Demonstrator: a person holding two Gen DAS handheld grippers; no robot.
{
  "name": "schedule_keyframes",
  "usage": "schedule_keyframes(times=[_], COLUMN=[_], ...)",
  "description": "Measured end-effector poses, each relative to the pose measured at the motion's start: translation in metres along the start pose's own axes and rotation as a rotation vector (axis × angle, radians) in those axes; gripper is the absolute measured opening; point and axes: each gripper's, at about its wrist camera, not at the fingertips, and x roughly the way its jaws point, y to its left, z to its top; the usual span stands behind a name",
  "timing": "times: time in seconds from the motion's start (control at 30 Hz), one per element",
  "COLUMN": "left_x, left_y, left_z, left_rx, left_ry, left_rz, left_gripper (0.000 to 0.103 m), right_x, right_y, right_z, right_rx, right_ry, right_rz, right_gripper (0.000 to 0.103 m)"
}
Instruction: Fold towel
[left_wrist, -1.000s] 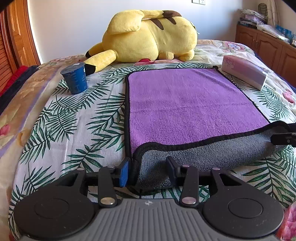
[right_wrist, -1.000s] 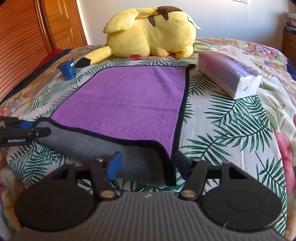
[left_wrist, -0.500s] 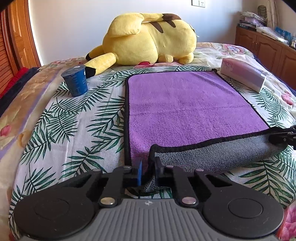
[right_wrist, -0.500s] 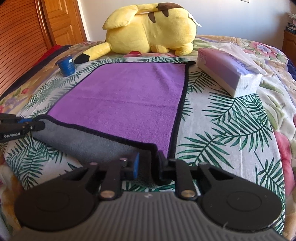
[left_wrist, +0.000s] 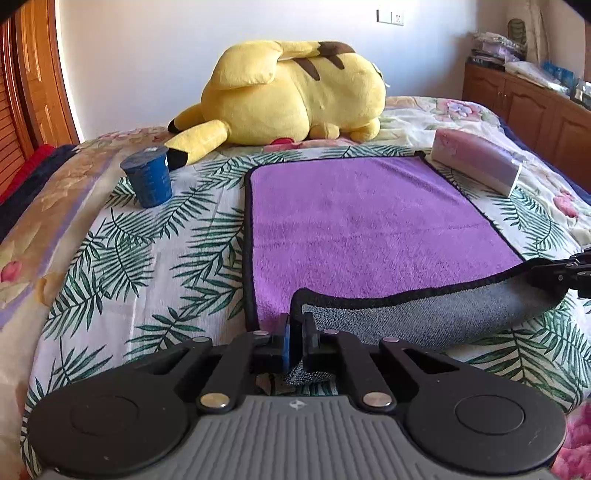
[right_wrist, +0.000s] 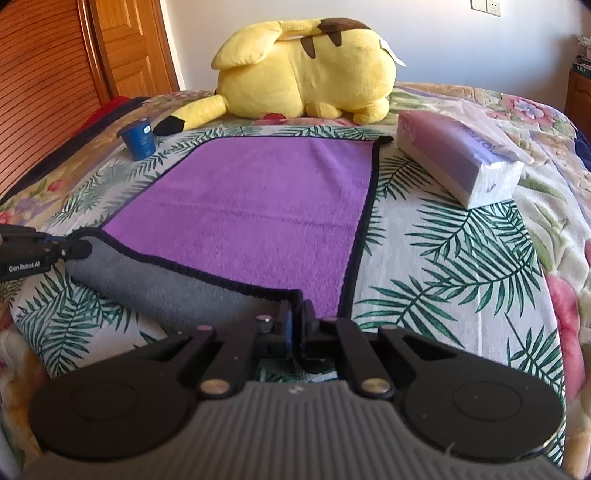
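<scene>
We have the soft, limp towel (left_wrist: 369, 229) pinched at both near corners, left gripper (left_wrist: 294, 341) and right gripper (right_wrist: 296, 332) jaws closed on its hem, near edge sagging between them.

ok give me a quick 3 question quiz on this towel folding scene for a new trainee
1. True or false: both grippers are shut on the near corners of the towel.
2. Multiple choice: what stands on the bed to the left of the towel? A) blue cup B) tissue pack C) plush toy
3. Fill in: the turned-up near edge shows the towel's ____ underside.

Key
1. True: the left gripper and the right gripper each pinch a corner.
2. A: the blue cup; the tissue pack lies to the right, the plush toy behind.
3. Grey.
</scene>
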Motion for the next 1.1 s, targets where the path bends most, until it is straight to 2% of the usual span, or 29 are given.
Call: schedule_keyframes(times=[1.1], left_x=[-0.032], left_y=[0.0], left_z=[0.029], left_rx=[-0.012], left_ry=[-0.148], left_rz=[-0.032], left_gripper=[0.005], right_x=[-0.022], right_y=[0.004], right_z=[0.019], right_rx=[-0.054], right_ry=[-0.182], right_rz=[-0.009], right_gripper=[0.004])
